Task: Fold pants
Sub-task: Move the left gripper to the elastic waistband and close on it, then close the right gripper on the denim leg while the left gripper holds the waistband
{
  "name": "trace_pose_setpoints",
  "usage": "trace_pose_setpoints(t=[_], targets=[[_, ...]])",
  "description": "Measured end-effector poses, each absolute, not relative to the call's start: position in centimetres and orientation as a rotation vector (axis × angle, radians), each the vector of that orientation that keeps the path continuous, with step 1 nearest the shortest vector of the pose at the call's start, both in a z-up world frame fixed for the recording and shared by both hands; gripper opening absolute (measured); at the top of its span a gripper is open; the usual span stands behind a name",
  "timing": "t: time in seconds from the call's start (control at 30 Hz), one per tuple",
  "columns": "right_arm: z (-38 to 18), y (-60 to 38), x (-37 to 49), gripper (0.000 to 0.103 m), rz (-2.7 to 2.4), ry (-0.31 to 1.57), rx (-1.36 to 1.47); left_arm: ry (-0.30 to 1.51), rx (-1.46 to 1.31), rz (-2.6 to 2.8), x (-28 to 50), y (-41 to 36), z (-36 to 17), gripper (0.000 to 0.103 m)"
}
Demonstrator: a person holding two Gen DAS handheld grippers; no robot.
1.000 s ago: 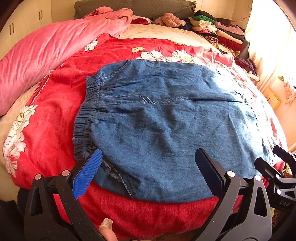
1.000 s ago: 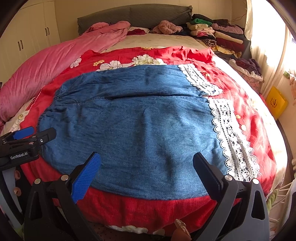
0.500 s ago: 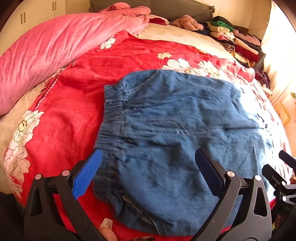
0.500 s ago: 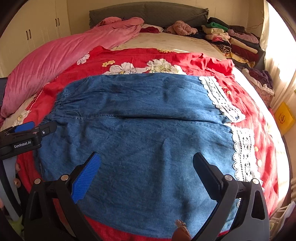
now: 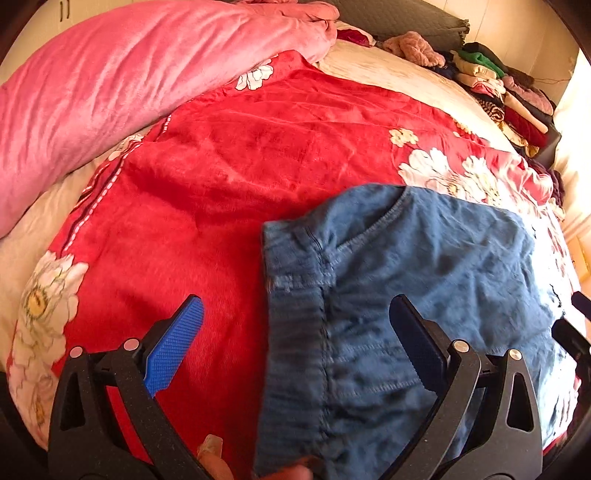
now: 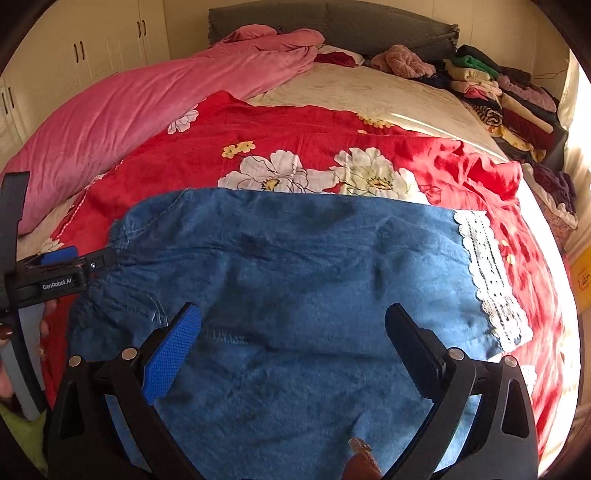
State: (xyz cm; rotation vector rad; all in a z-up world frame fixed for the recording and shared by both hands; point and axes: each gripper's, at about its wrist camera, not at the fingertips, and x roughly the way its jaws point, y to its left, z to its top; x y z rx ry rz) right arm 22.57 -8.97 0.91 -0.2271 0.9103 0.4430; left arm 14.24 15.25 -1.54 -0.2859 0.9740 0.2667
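Sunlit bed [image 6: 369,96] with grey headboard [image 6: 332,22], cream wardrobes [image 6: 92,48] behind.

- We hold our left gripper [image 5: 295,328] low and pointing forward, its jaws spread wide, with nothing between them.
- Our right gripper [image 6: 293,326] is at the same height, also wide apart and empty.
- Our fingertip [image 6: 360,458] shows under the right gripper.

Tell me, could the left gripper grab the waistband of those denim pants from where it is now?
Probably yes. The left gripper is open, and the elastic waistband of the denim pants lies flat on the red floral blanket right between its fingers, with nothing covering it.
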Motion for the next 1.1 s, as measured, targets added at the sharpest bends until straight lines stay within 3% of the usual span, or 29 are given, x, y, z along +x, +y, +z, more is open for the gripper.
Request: trace_pose_setpoints(t=[0.5,0.53,0.57,0.67,0.77,1.1], targets=[[-3.2,-2.1,32.5,0.099,0.521,0.907,-0.491,1.028,-0.23,0.196,20.3,16.6,-4.2,0.094],[-3.5,-1.7,32.9,0.099,0.525,0.909,-0.514,1.023,-0.223,0.195,20.4,16.6,-4.3,0.088],[-3.7,-1.4,33.1,0.099,0.528,0.911,-0.529,1.014,-0.222,0.179,20.4,16.5,-4.3,0.069],[-4.0,-0.8,33.9,0.099,0.531,0.913,-0.539,0.987,-0.178,0.187,20.2,16.1,-3.9,0.037],[-4.2,-0.3,34.4,0.099,0.529,0.903,-0.549,0.93,-0.133,0.176,19.3,15.2,-2.6,0.03],[-4.5,1.5,33.4,0.097,0.576,0.819,-0.664,0.784,-0.096,0.115,14.1,13.2,1.3,0.029]])
